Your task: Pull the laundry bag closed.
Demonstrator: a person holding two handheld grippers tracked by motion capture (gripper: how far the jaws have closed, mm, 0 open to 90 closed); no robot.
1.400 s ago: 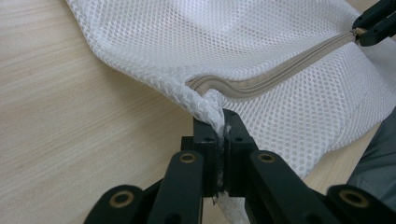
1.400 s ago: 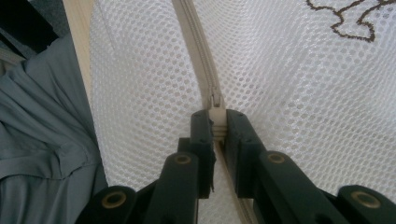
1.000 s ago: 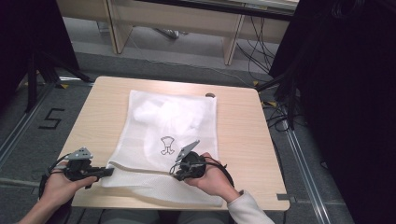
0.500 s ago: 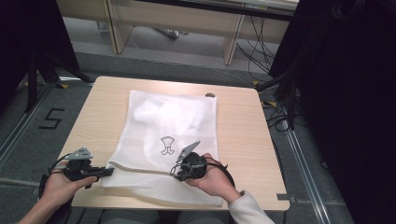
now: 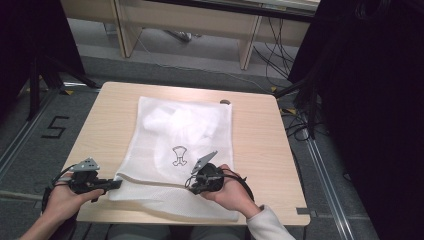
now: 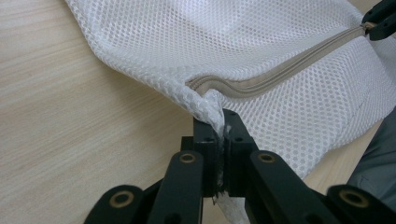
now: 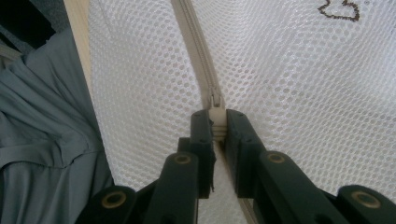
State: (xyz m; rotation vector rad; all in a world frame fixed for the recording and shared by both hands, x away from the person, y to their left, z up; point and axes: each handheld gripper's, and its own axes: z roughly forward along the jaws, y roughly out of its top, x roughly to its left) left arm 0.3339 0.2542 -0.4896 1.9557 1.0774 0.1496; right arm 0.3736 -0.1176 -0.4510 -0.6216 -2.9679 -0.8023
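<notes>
Between right claw jaws: zipper pull.

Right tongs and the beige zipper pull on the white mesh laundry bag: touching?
Touching. The right gripper view shows the right tongs shut on the beige zipper pull of the white mesh laundry bag, both pads pressed against it.

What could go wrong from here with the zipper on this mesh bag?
The left gripper pinches only a small corner of the mesh bag, so the corner might slip out once the zipper is pulled. The right gripper is clamped on the small zipper pull; it could pop off, or loose mesh could catch in the zipper.
</notes>
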